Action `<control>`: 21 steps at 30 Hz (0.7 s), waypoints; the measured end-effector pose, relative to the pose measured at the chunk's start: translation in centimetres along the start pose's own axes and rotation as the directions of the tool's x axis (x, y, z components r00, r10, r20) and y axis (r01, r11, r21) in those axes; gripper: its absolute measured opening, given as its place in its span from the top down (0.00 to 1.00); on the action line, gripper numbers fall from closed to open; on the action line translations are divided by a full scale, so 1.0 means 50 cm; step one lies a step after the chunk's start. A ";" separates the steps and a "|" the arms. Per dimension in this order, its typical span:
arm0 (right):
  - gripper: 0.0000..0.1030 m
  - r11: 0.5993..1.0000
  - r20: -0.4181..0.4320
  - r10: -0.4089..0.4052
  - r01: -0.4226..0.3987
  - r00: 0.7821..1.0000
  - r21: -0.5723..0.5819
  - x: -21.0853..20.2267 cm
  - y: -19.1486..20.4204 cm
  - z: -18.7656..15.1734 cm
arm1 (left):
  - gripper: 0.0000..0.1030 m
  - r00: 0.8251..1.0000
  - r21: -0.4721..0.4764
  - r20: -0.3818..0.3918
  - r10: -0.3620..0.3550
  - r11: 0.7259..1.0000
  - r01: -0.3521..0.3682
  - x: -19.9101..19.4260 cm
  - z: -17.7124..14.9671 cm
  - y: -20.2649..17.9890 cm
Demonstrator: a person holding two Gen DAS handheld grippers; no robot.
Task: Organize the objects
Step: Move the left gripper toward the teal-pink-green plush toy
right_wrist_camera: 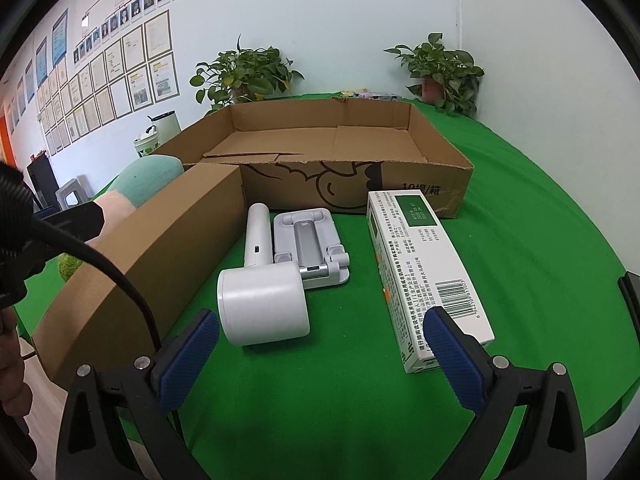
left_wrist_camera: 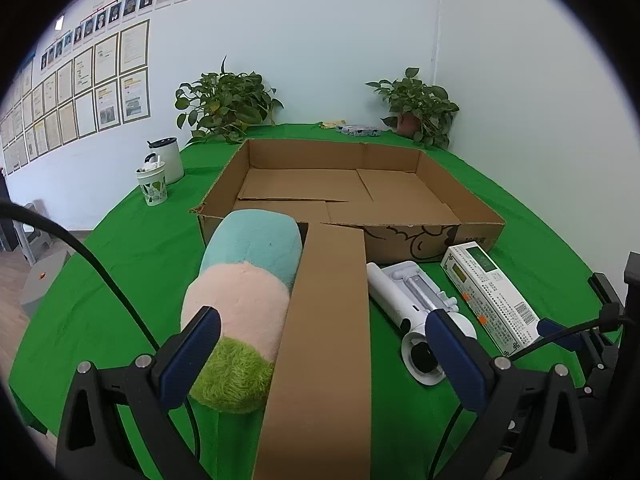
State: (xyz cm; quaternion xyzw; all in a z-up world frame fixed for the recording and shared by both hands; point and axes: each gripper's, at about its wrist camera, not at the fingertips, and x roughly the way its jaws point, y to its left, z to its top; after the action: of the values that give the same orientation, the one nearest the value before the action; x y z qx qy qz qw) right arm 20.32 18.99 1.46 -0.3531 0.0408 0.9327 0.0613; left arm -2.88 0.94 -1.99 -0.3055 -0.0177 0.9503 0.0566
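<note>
A shallow open cardboard box (left_wrist_camera: 476, 236) (right_wrist_camera: 448, 160) sits empty on the green table. In front of it lie a long brown carton (left_wrist_camera: 324, 344) (right_wrist_camera: 152, 256), a plush toy in blue, pink and green (left_wrist_camera: 240, 300) (right_wrist_camera: 148, 176), a white hair dryer (left_wrist_camera: 424, 344) (right_wrist_camera: 264, 304), a white folding stand (right_wrist_camera: 308, 240) and a long white printed box (left_wrist_camera: 492, 300) (right_wrist_camera: 416, 264). My left gripper (left_wrist_camera: 324, 344) hangs open above the brown carton and the plush toy. Over the cloth between the dryer and the printed box, my right gripper (right_wrist_camera: 322, 338) is open and holds nothing.
Two potted plants (left_wrist_camera: 228, 104) (left_wrist_camera: 420, 108) stand at the back by the wall. A white jug and a patterned cup (left_wrist_camera: 154, 182) sit at the back left. Cables trail over the near left. The table edge curves close on both sides.
</note>
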 end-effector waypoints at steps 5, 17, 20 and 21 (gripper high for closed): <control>0.00 1.000 -0.004 0.001 -0.001 1.000 0.012 0.001 0.001 -0.003 | 0.01 1.000 0.012 -0.001 -0.012 1.000 0.012 -0.001 -0.003 -0.006; 0.00 1.000 -0.016 0.014 -0.014 1.000 -0.018 0.006 0.017 -0.007 | 0.01 1.000 -0.018 0.004 0.023 1.000 -0.023 -0.013 -0.016 0.019; 0.00 0.999 -0.015 0.021 -0.021 1.000 -0.026 0.006 0.024 -0.005 | 0.01 0.999 -0.027 -0.008 0.034 0.999 -0.034 -0.011 -0.019 0.034; 0.00 0.999 -0.014 0.023 -0.023 1.000 -0.028 0.005 0.026 -0.006 | 0.01 0.999 -0.030 -0.009 0.040 0.999 -0.041 -0.010 -0.019 0.039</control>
State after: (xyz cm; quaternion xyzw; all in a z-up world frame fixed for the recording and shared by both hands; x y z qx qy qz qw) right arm 20.13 17.68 1.13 -0.3596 0.0323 0.9315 0.0453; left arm -2.10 -1.05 -2.58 -0.3105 -0.0257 0.9497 0.0327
